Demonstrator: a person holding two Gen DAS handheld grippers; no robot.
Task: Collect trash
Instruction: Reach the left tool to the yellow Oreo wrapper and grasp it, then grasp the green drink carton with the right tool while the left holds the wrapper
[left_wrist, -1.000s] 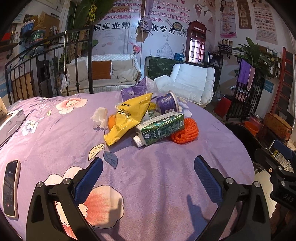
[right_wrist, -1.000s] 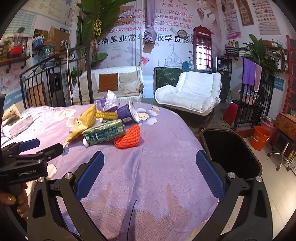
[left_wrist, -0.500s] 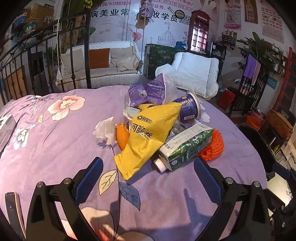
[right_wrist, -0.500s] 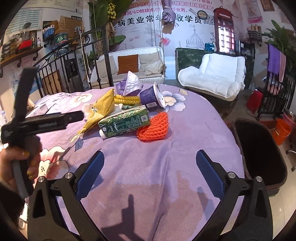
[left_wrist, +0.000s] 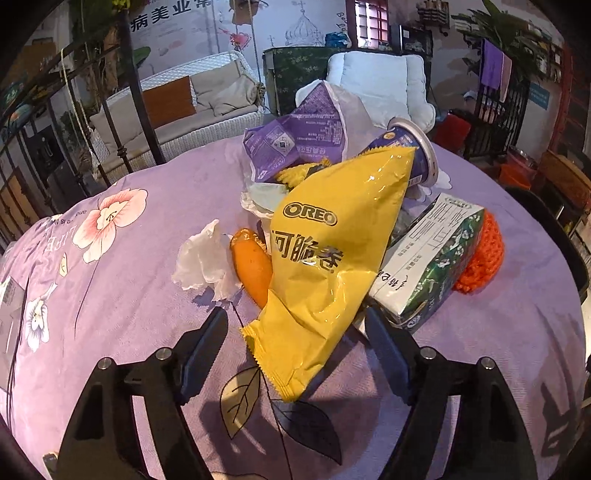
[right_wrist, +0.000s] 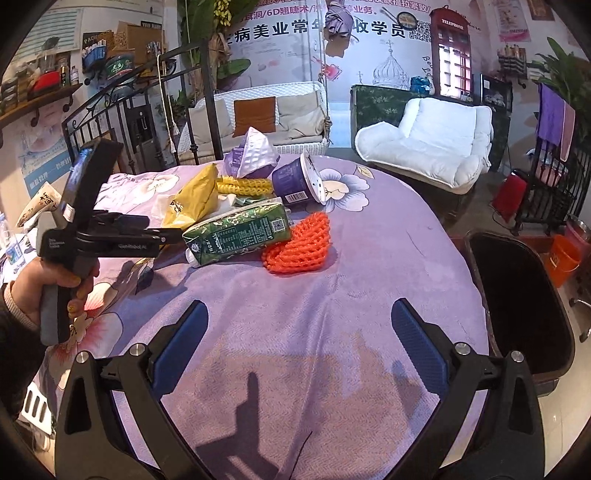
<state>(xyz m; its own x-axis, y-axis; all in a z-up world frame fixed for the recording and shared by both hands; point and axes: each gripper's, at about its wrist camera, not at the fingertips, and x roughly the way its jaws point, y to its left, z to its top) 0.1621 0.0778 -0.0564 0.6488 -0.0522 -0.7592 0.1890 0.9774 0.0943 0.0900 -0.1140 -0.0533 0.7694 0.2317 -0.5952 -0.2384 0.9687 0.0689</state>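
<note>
A pile of trash lies on the purple flowered cloth (left_wrist: 129, 317). It holds a yellow Oreo bag (left_wrist: 332, 251), a green milk carton (left_wrist: 432, 266), an orange foam net (left_wrist: 480, 258), a purple cup (left_wrist: 410, 155), a purple wrapper (left_wrist: 295, 136), a white tissue (left_wrist: 203, 258) and an orange peel (left_wrist: 253, 266). My left gripper (left_wrist: 295, 332) straddles the bag's lower end. Its jaws are closing, with gaps still showing between the pads and the bag. My right gripper (right_wrist: 299, 332) stands open over bare cloth, short of the orange net (right_wrist: 299, 243) and the carton (right_wrist: 240, 230).
A black bin (right_wrist: 517, 295) stands beside the table's right edge. A person's hand (right_wrist: 55, 284) holds the left gripper (right_wrist: 166, 234) at the left of the right wrist view. A yellow foam net (right_wrist: 243, 186) lies behind the carton. A white armchair (right_wrist: 436, 147) and an orange bucket (right_wrist: 561, 258) stand beyond.
My left gripper has moved forward to the pile and now has the Oreo bag's end between its narrowing fingers. The right gripper edged closer to the table, still open.
</note>
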